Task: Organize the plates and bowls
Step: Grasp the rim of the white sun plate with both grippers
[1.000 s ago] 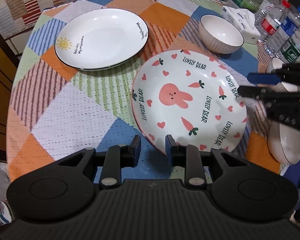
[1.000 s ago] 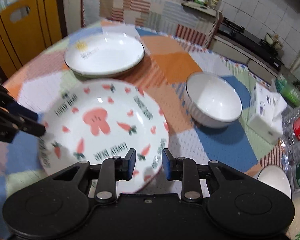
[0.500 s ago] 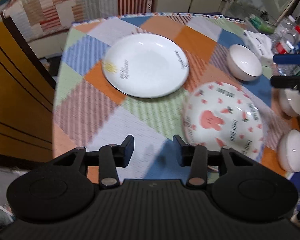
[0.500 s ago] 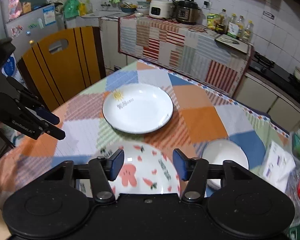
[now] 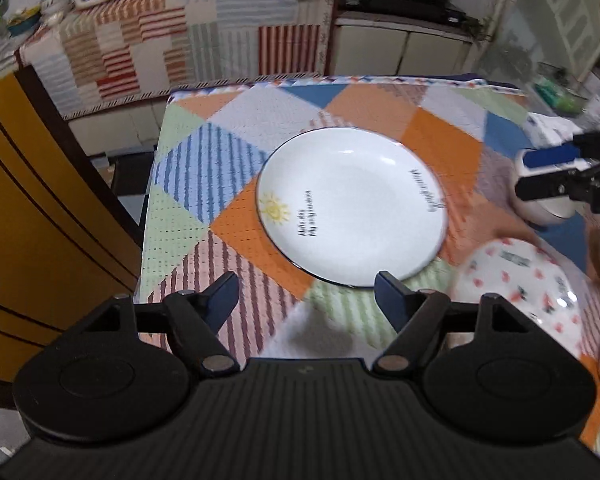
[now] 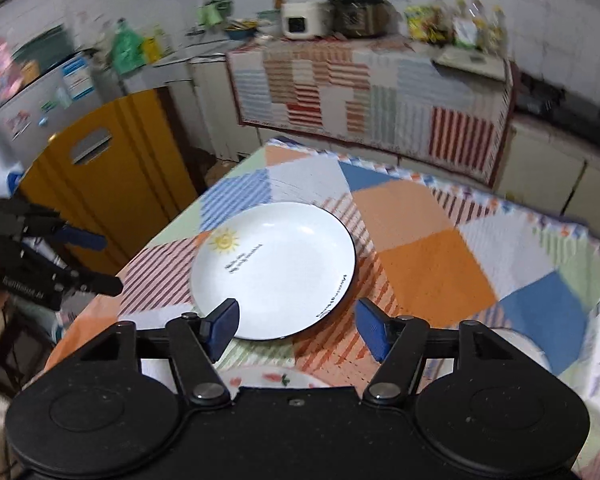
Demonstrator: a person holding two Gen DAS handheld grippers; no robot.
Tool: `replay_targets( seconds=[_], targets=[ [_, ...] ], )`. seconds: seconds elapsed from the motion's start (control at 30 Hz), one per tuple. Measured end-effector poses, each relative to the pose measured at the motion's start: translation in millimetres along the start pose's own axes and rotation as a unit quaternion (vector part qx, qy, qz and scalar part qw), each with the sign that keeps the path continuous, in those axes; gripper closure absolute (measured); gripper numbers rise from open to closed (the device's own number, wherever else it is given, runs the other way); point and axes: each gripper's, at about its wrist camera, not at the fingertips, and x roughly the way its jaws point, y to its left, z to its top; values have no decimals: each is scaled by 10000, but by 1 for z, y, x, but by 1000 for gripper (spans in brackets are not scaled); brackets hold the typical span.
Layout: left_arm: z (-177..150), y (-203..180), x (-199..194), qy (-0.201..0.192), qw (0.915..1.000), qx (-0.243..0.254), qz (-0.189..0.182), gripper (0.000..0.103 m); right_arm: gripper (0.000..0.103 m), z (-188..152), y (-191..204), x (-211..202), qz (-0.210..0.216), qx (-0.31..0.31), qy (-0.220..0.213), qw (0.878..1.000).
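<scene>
Left gripper (image 5: 306, 294): jaws opening, nothing between the blue pads, which hang above the patchwork tablecloth (image 5: 204, 184) at its near left part. Just past the fingertips lies the white plate (image 5: 352, 208), flat on the cloth, with a yellow sun and dark lettering on its face and a thin dark rim. To its lower right, blurred, sits the patterned plate (image 5: 520, 276) with red hearts and carrots, flat on the cloth, close beside the white plate without overlapping it. A white bowl (image 5: 548, 208) sits at the right edge, partly behind the other tool.

Right gripper (image 6: 296, 322): jaws opening too, empty, pads spread above the near rim of the same white plate as seen from its own camera. A sliver of the patterned plate shows just below the pads, mostly hidden by the tool body. Each gripper appears in the other's view, at the frame edge, held clear of the dishes.

Beyond the table: a yellow chair back (image 6: 100, 184) at the left, a counter draped in striped patchwork cloth (image 6: 364, 92), appliances blurred on top.
</scene>
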Motion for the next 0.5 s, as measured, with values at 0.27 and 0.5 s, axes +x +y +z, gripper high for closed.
replay_targets(
  seconds=[0.27, 0.5],
  targets=[
    [9, 29, 61, 80, 9988, -481, -73, 31, 34, -2, -40, 74, 229, 1362, 485, 9892],
    [9, 34, 92, 134, 9985, -515, -107, 39, 38, -8, -44, 107, 329, 1661, 753, 9827]
  ],
)
